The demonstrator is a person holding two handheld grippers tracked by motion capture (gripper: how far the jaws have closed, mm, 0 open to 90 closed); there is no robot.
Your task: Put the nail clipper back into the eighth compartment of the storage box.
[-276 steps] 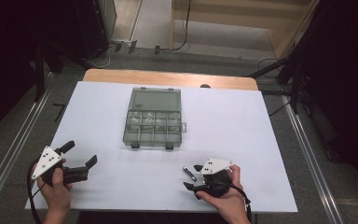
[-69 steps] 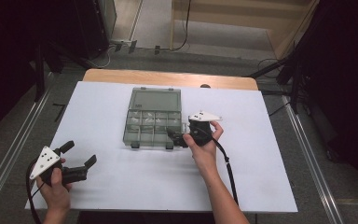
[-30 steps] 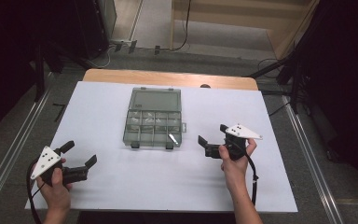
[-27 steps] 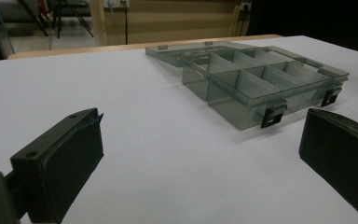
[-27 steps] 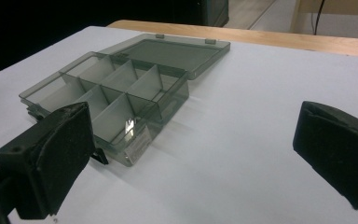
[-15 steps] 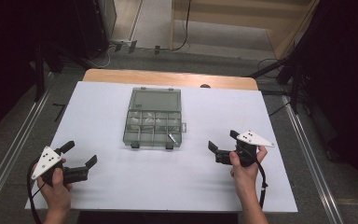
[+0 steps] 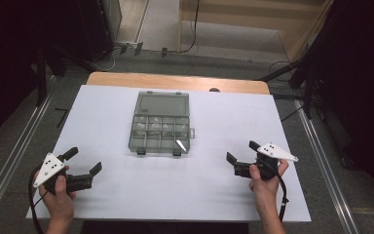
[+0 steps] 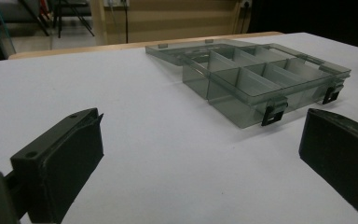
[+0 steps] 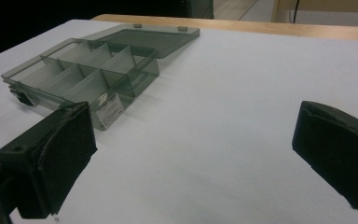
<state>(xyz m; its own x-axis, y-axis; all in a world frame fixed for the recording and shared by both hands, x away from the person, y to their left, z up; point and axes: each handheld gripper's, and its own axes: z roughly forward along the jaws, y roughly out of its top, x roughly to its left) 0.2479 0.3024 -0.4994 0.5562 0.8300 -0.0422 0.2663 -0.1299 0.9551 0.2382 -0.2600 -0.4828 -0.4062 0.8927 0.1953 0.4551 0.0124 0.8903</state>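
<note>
Sitting open near the middle of the white counter (image 7: 224, 195), the smoky clear organizer box (image 7: 160, 127) is the landmark for everything else: its lid lies flat on the far side, its divided compartments face up, and two dark latches hang on its near wall. A small pale piece (image 7: 180, 145) lies in the compartment at the box's near right corner (too small to tell what it is).

The right claw (image 7: 238, 157) is off to the right of the box, well apart from it and a little nearer the person, with its jaws spread and nothing between them; the right gripper view looks past those parted jaws at bare counter with the box beyond. The left claw (image 7: 84, 161) is on the box's near left, also well apart, jaws wide and empty, pointed roughly toward the latches.

Judging by this, the placing step looks complete, with both hands parked away from the box. The likely next move is closing up: one claw would need to travel to the far side of the box, catch the lid's edge and swing it over the compartments, while the other steadies the near wall.
</note>
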